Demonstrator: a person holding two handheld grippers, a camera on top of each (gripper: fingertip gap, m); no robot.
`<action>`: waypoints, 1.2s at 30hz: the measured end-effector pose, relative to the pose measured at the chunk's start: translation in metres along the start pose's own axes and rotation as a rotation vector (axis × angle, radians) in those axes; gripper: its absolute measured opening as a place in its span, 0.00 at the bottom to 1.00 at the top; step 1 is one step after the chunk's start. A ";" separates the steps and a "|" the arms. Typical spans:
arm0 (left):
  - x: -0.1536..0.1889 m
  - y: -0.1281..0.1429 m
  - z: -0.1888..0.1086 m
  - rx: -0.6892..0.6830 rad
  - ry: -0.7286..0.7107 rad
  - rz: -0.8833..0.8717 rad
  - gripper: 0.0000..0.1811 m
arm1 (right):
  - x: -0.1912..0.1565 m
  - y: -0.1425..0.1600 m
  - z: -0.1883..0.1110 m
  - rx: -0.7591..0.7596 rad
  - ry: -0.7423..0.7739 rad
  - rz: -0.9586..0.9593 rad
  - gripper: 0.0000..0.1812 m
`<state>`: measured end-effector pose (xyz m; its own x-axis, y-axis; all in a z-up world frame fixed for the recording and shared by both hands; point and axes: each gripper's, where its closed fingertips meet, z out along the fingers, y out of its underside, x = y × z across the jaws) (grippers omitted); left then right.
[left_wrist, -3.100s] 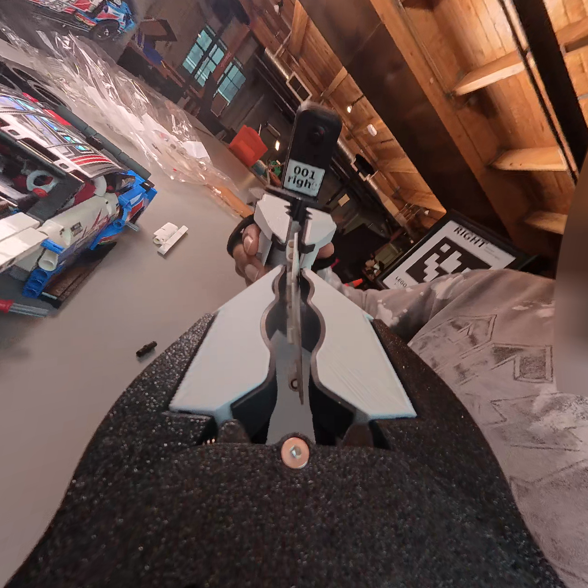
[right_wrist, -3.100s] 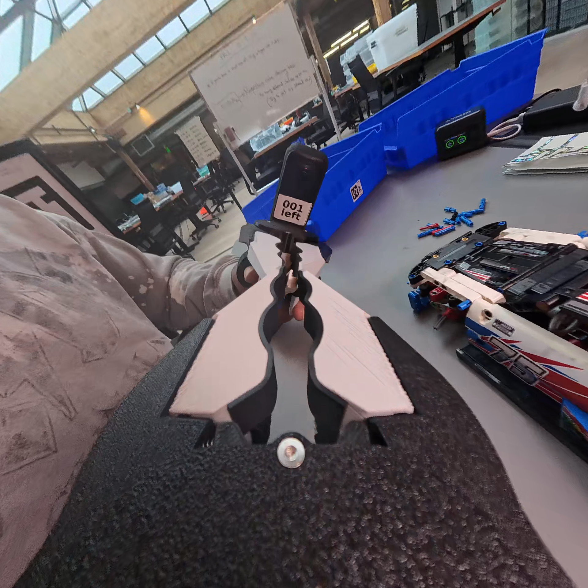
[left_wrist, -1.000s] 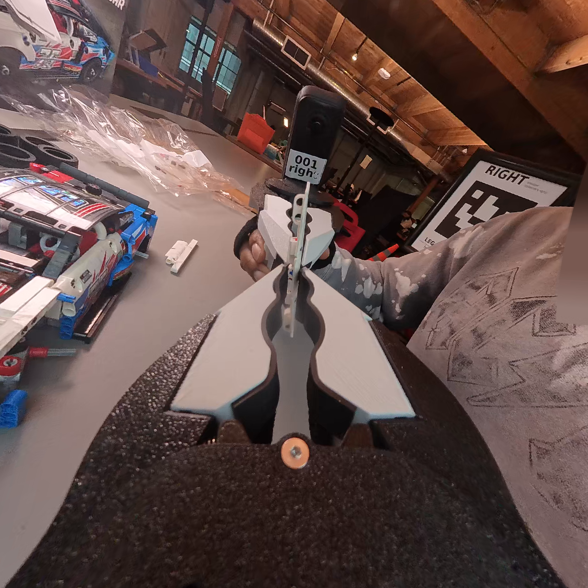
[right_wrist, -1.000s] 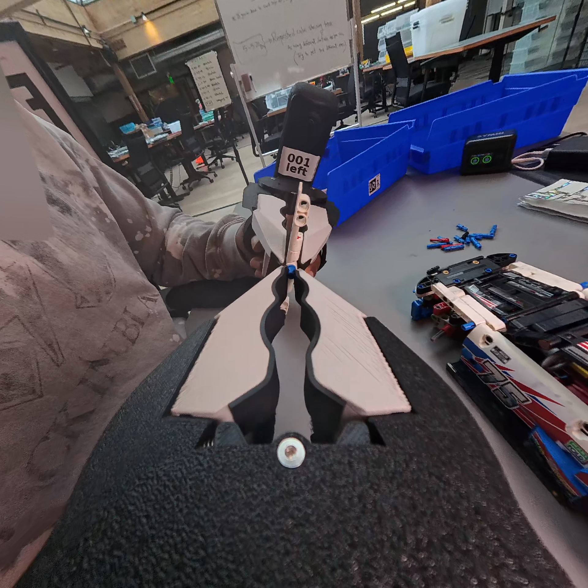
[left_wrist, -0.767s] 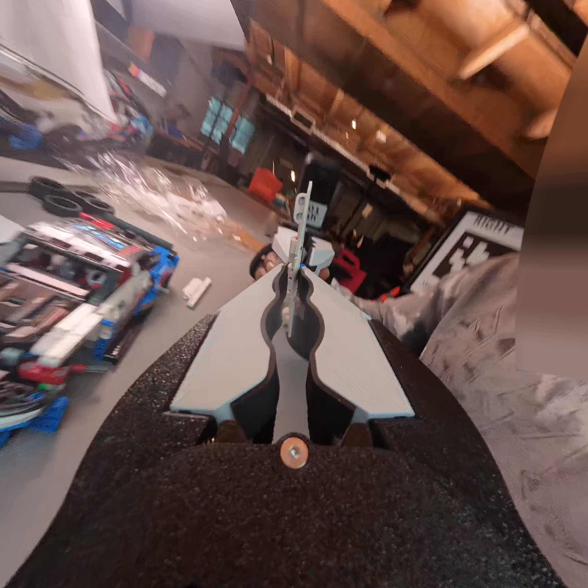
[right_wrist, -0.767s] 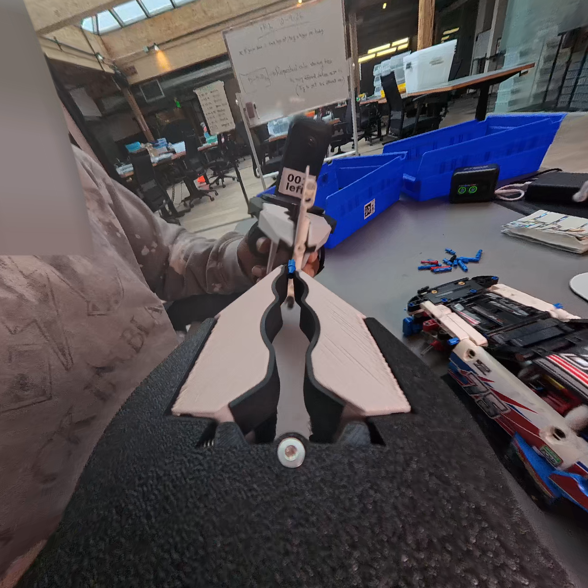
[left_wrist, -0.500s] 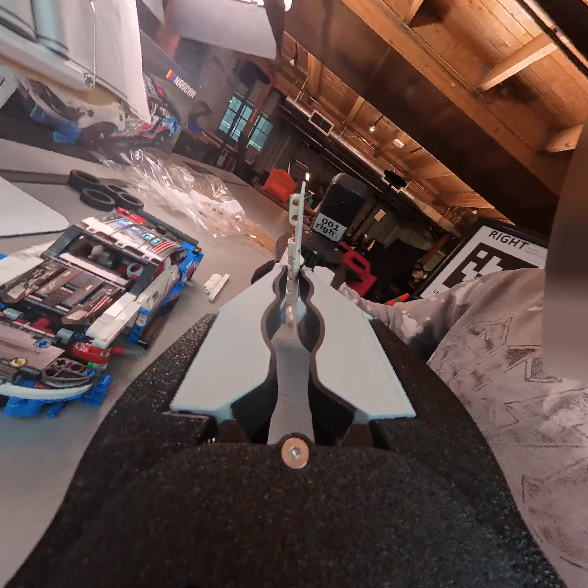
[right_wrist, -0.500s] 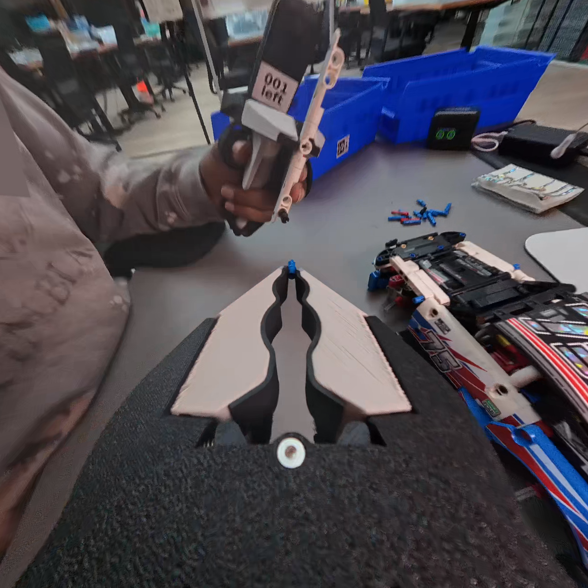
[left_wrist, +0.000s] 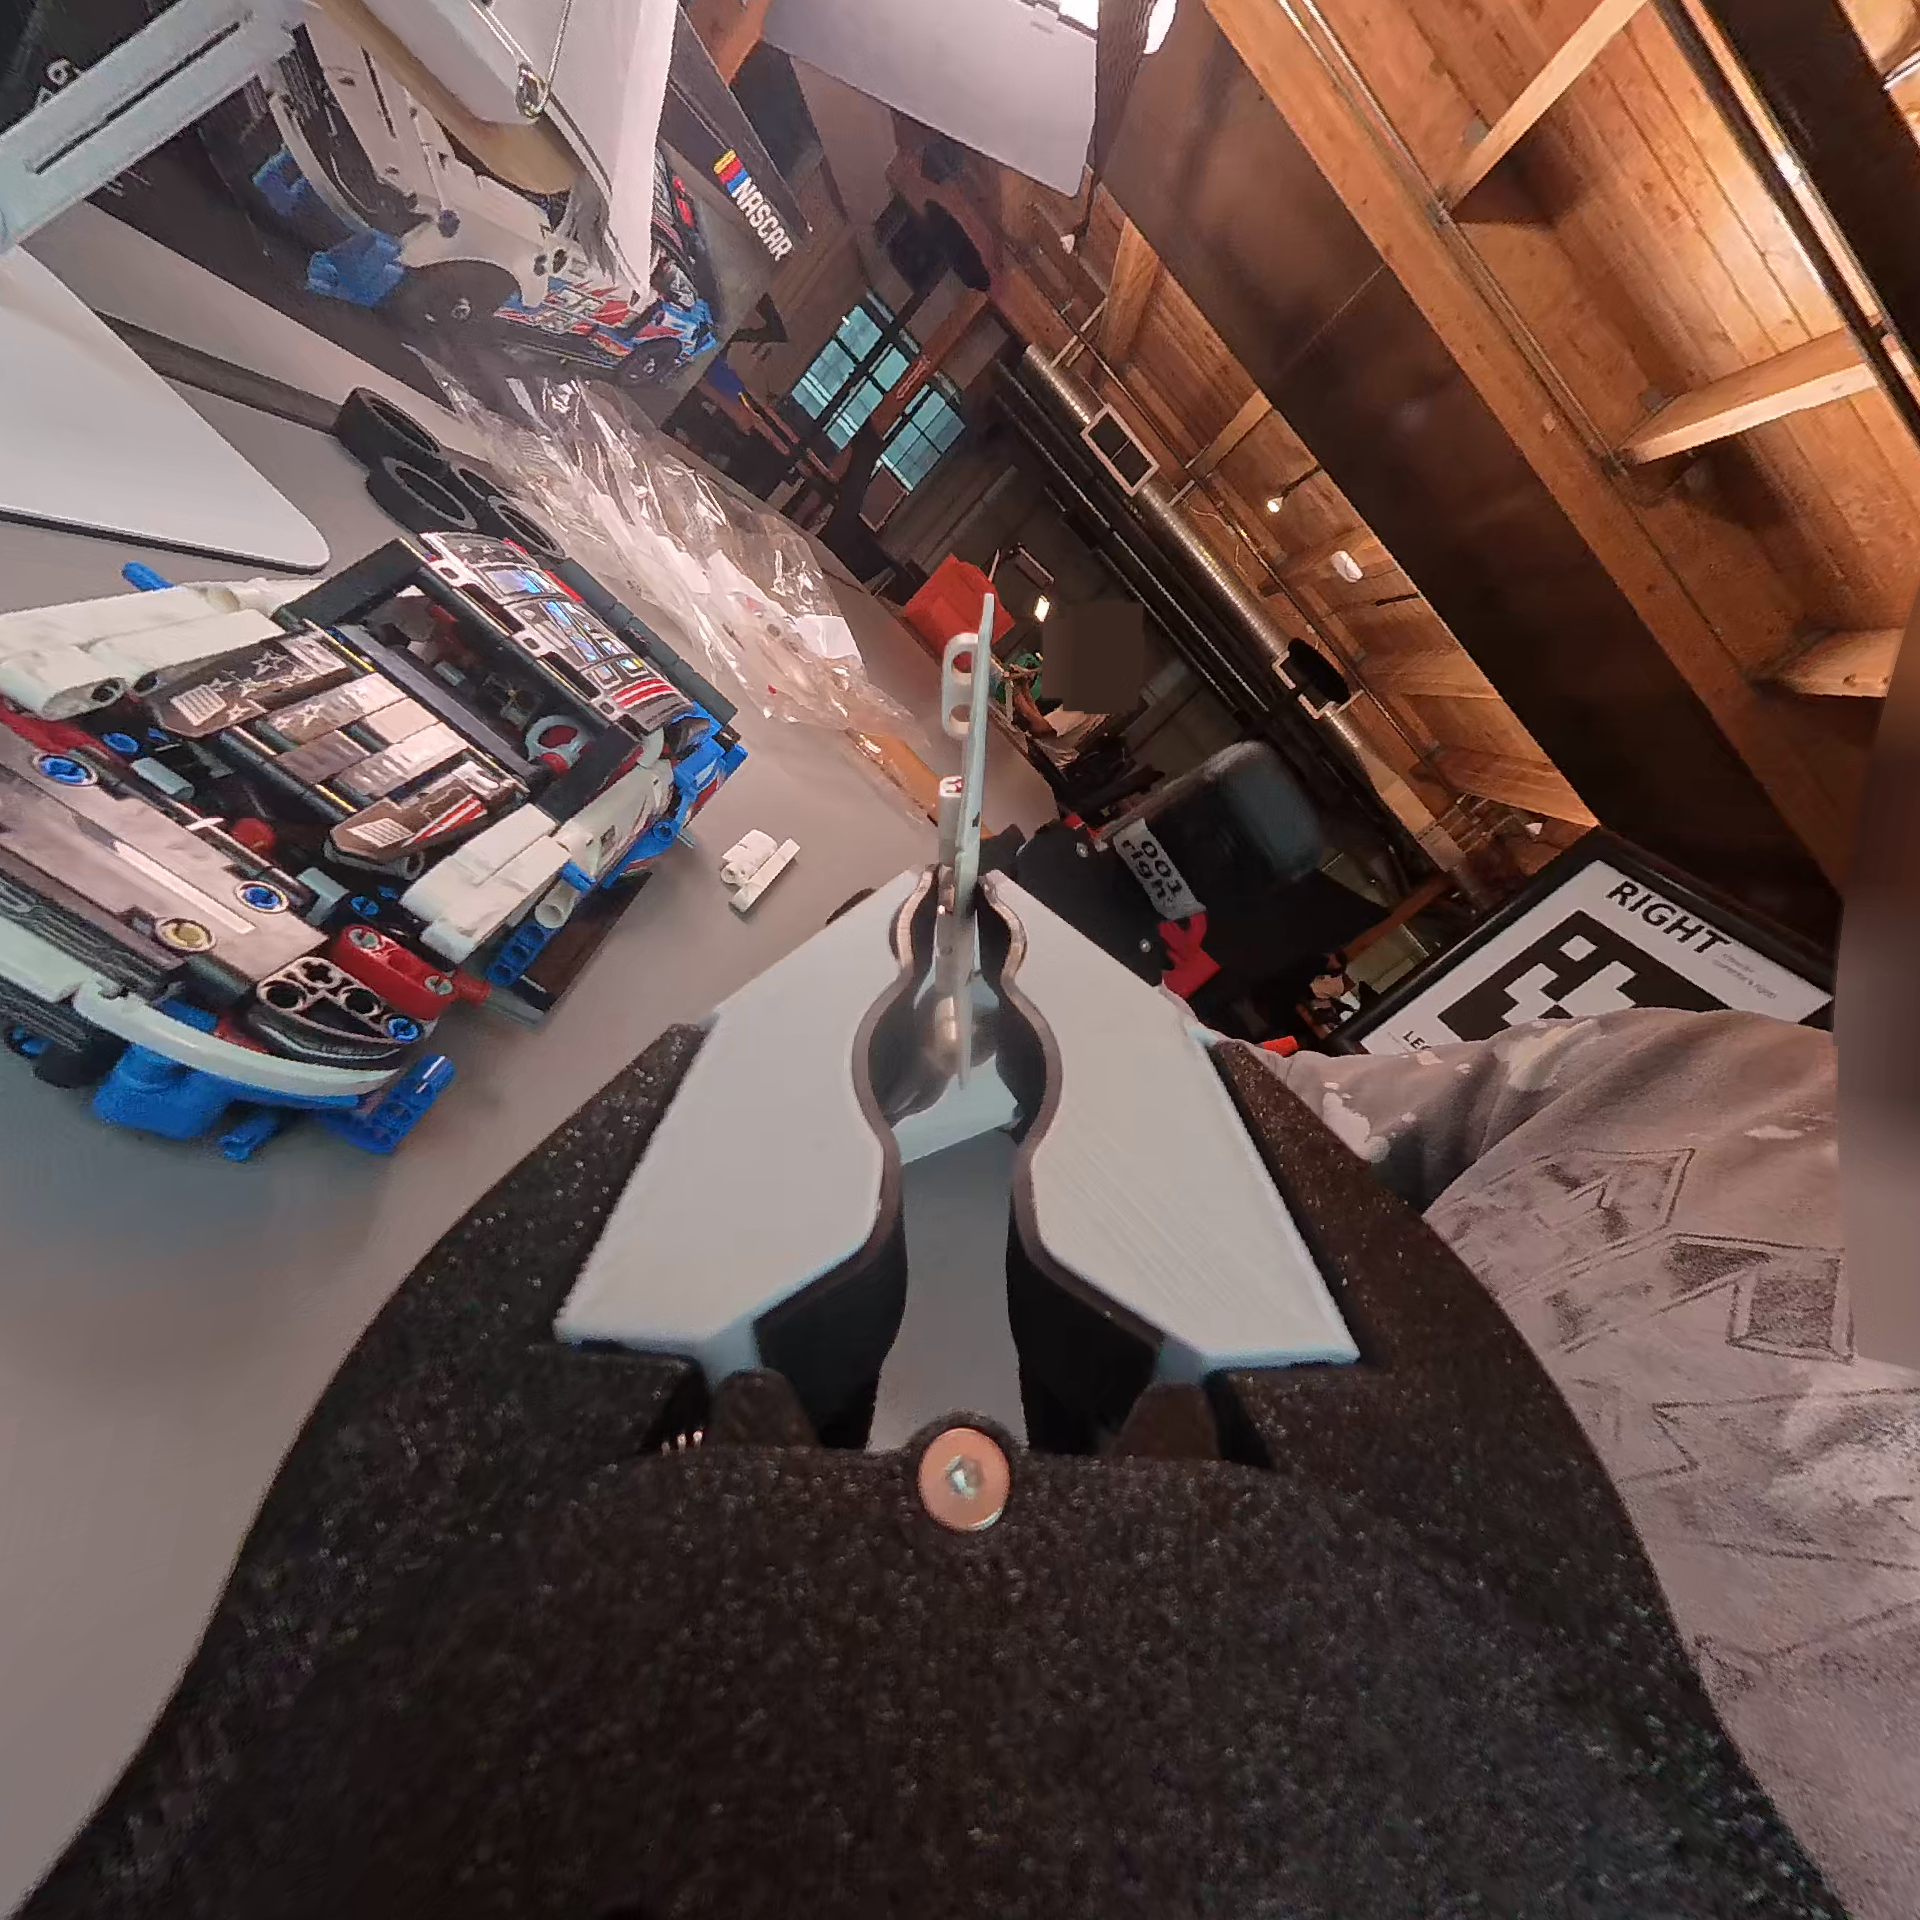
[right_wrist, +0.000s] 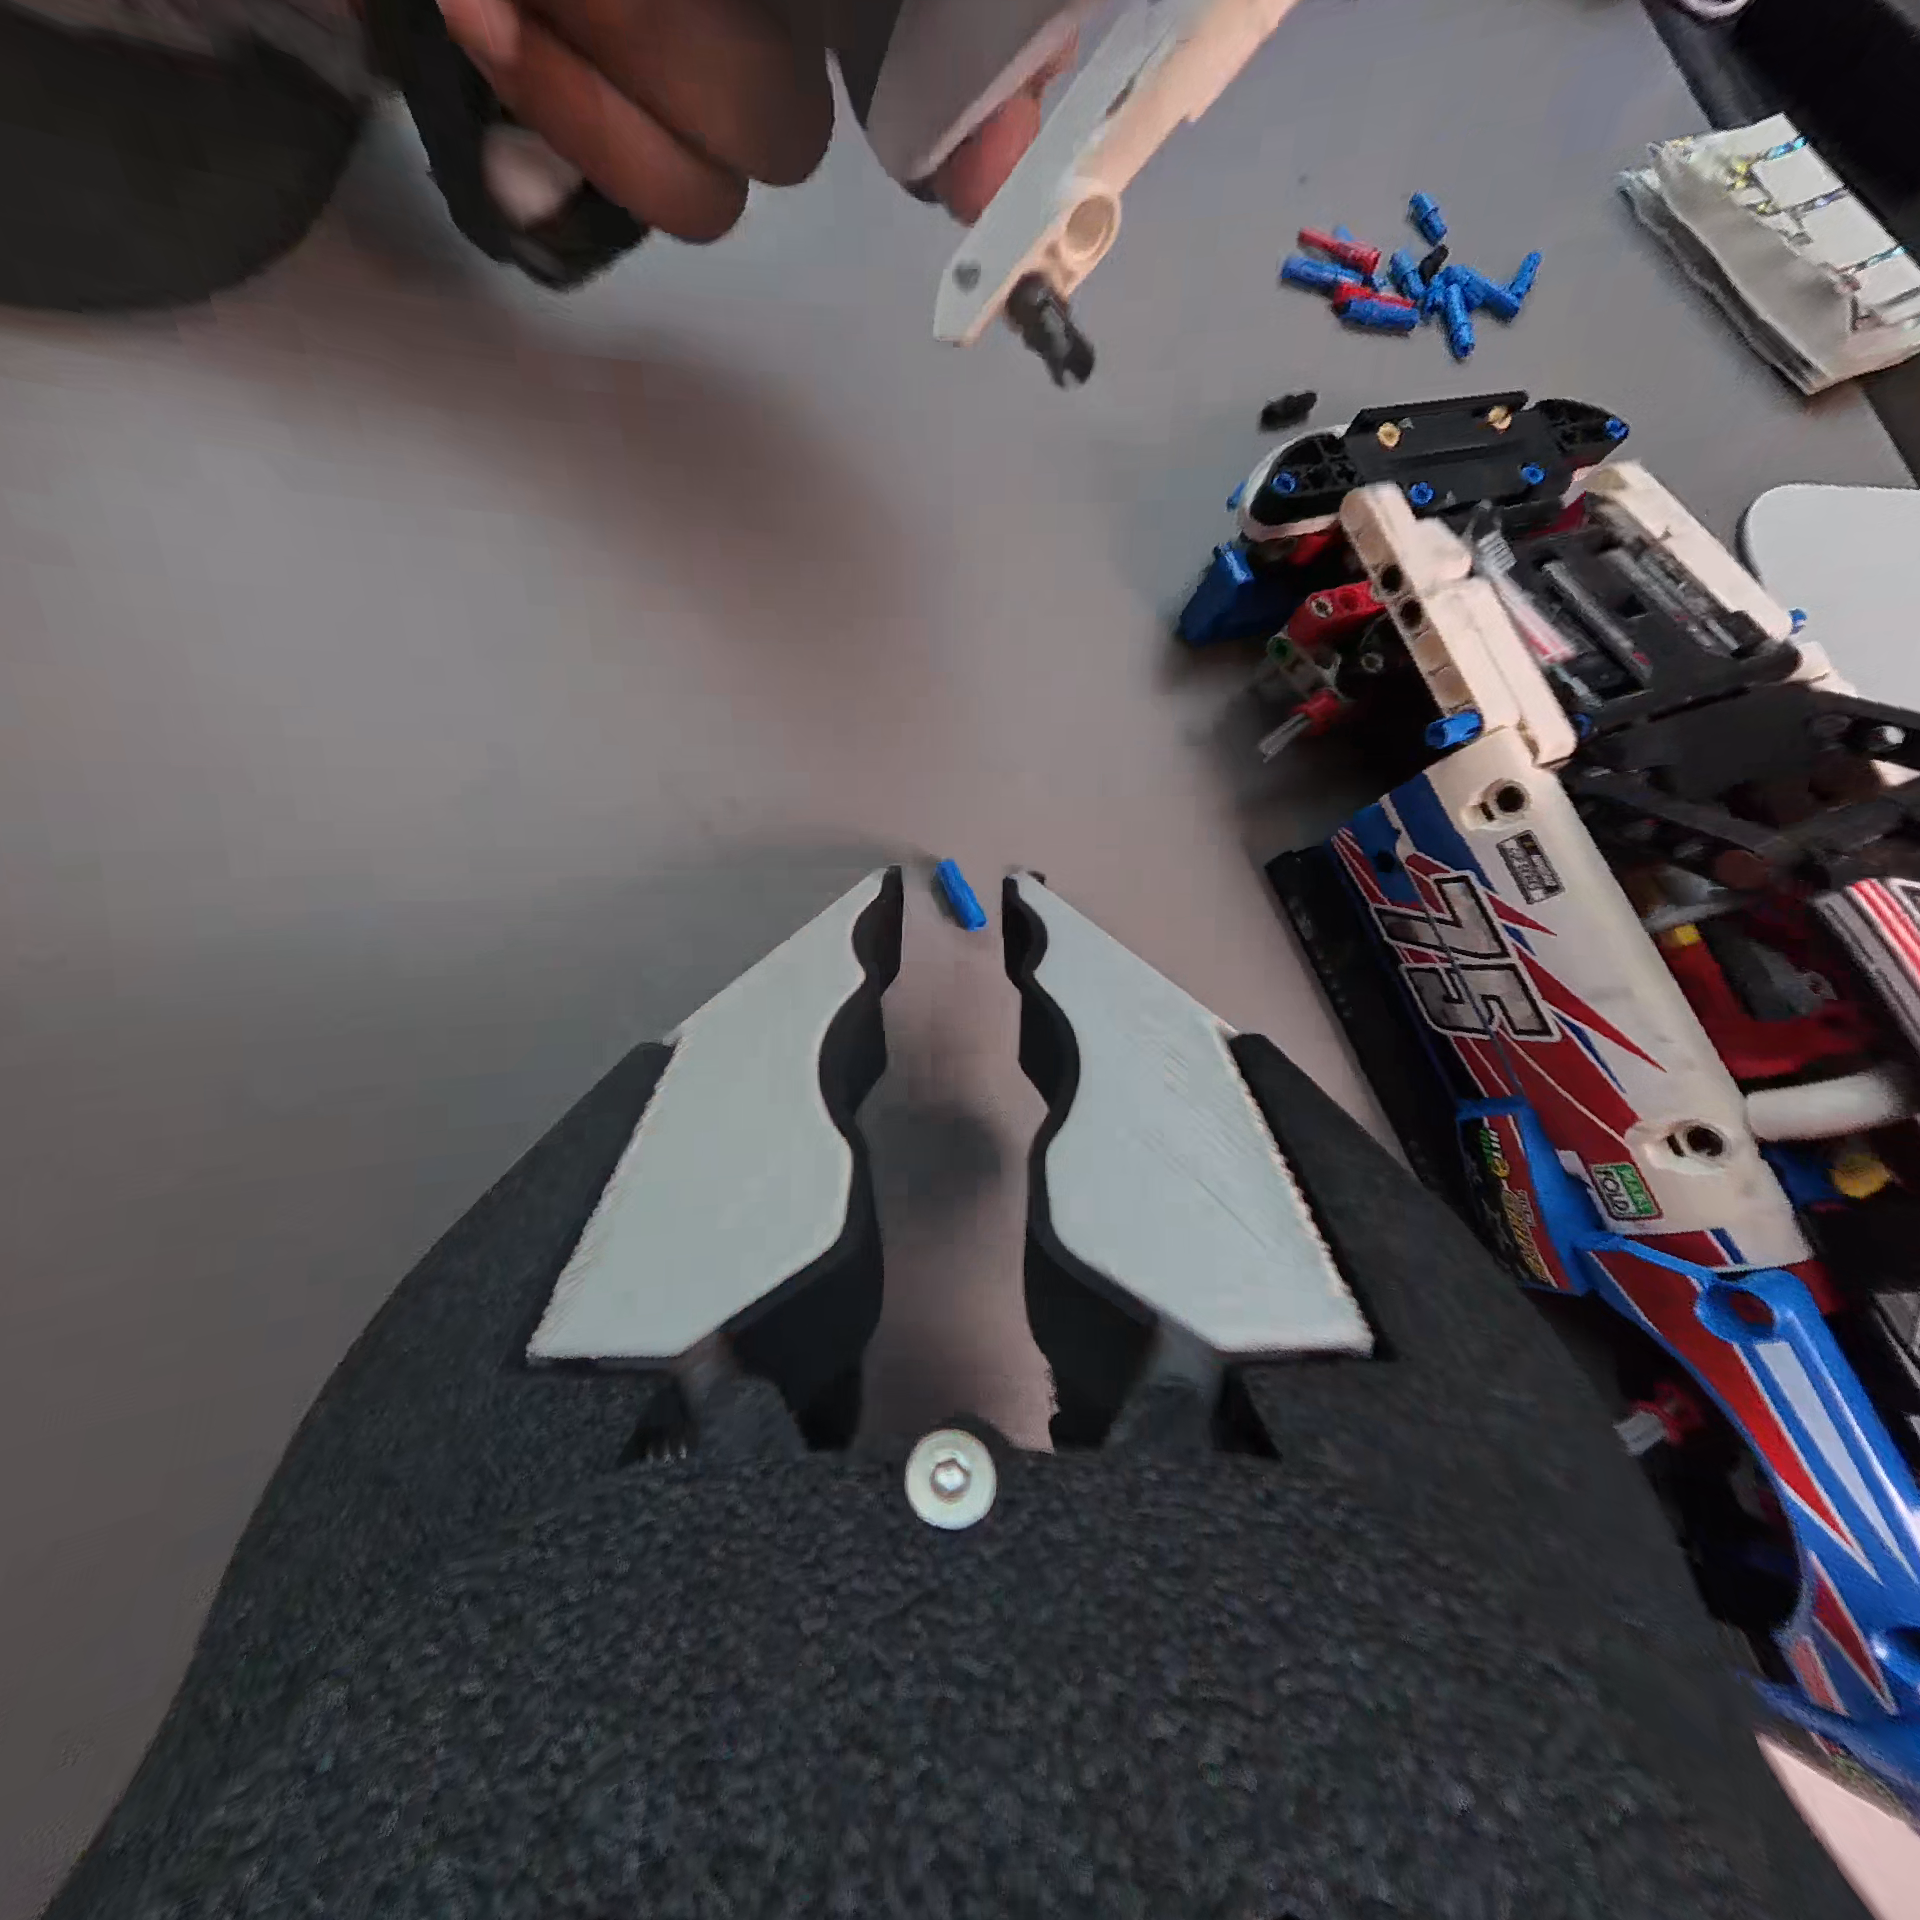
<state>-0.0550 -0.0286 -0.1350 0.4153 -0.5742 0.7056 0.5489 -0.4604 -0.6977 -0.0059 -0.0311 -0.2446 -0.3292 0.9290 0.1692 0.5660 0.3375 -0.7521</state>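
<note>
Right gripper (right_wrist: 951, 883) hangs low over the grey table (right_wrist: 416, 623) with its jaws parted, a small blue pin (right_wrist: 958, 894) lying loose in the gap between the tips and touching neither one. That pin looks light, hard and smooth, so it would likely roll or skid under a glancing touch; a squeeze across its short barrel at mid-length seems the surest hold. Left gripper (left_wrist: 954, 883) is clamped on a thin white panel piece (left_wrist: 964, 727), which stands nearly upright out of the tips; in the right wrist view the same panel (right_wrist: 1049, 208) hangs high and ahead of the right gripper, well apart from the blue pin, with a black pin (right_wrist: 1049, 327) plugged into its lower end. The panel appears stiff but slender, and a grip near its base, as it has now, leaves the holed ends free. To the right of the right gripper sits a partly built toy race car (right_wrist: 1558, 831), with a heap of blue and red pins (right_wrist: 1403, 281) and a lone black pin (right_wrist: 1288, 407) farther off. Clear plastic bags (left_wrist: 675, 582) and a small white piece (left_wrist: 758, 857) lie beyond the car in the left wrist view.
</note>
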 end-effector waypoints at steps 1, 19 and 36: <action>0.001 0.000 0.000 0.000 0.006 -0.001 0.02 | 0.000 -0.011 -0.007 0.075 -0.022 0.047 0.11; 0.039 0.020 0.013 -0.093 0.140 0.119 0.08 | -0.014 -0.086 -0.052 0.526 -0.271 0.327 0.02; 0.021 0.014 -0.007 -0.176 0.052 0.186 0.00 | -0.001 -0.046 -0.057 0.332 -0.183 0.197 0.00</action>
<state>-0.0437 -0.0517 -0.1304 0.4570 -0.6916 0.5593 0.3305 -0.4518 -0.8287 0.0119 -0.0390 -0.1735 -0.3846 0.9185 -0.0919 0.3674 0.0610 -0.9280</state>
